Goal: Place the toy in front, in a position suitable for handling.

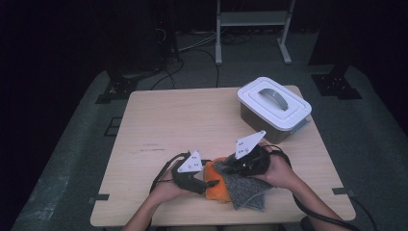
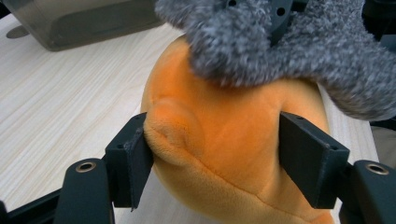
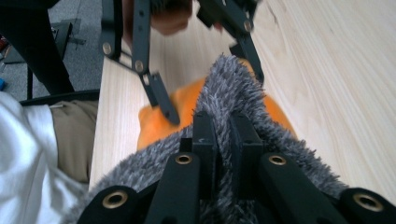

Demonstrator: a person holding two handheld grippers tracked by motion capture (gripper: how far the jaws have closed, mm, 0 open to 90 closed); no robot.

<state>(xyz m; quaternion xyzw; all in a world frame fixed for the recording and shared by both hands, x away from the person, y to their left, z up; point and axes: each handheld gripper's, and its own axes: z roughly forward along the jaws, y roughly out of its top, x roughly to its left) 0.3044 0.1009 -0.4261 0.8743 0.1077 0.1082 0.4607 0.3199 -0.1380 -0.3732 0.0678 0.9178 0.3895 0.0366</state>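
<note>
Your right gripper [image 3: 223, 140] is clenched on a fold of the fuzzy grey cloth [image 1: 248, 190], which drapes over the top and right side of the soft orange plush toy [image 1: 217, 185] at the near edge of the pale wooden bench [image 1: 168, 120]. Your left gripper [image 2: 215, 154] straddles the plush from the left; its jaws press into both flanks, grasping it. The cloth lies above and to the right of the plush, so the coming move probably turns on drawing it rightward while your left hand [image 1: 166, 190] anchors the toy. The lidded white-topped plastic box [image 1: 273, 108] sits far right.
</note>
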